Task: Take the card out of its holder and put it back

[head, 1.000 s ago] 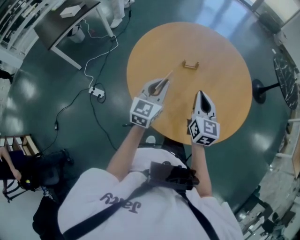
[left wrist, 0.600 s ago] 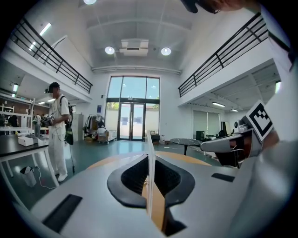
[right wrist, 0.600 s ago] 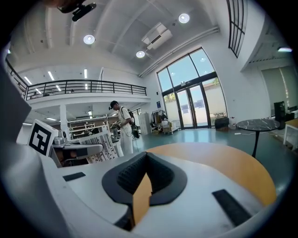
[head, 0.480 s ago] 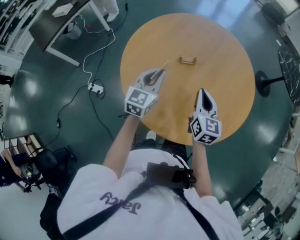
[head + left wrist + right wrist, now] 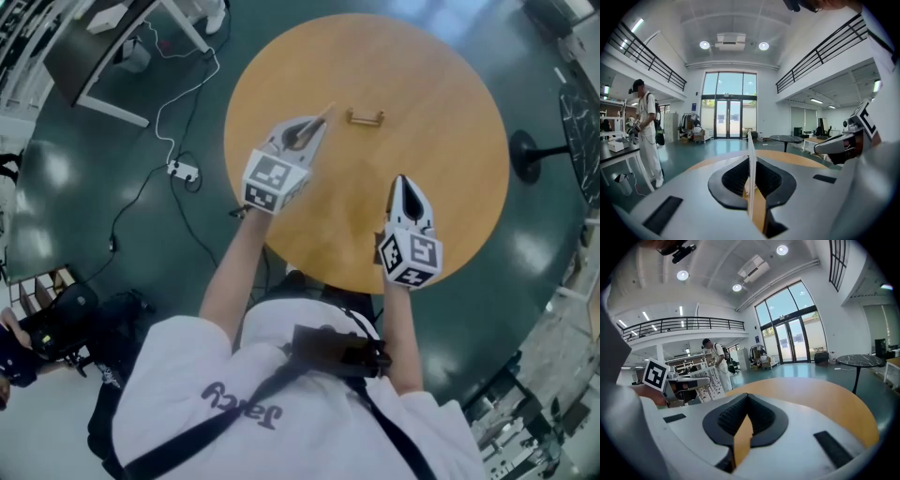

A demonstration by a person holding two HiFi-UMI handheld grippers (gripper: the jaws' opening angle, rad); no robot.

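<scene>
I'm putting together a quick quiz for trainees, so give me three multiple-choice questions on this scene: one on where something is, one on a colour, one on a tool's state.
1. Where is the holder?
A) on the round table
B) on the floor
C) on a chair

2. What colour is that table's top?
A) white
B) tan wood
C) black

3. What state is the left tool in?
A) open and empty
B) shut on the card
C) shut on the holder

Answers:
1 A, since the head view shows the holder standing on the table top.
2 B, since the top is an even tan wood against the dark green floor.
3 B, since the left gripper view shows the jaws closed with the thin white card edge-on between them, while the holder stands apart on the table.
</scene>
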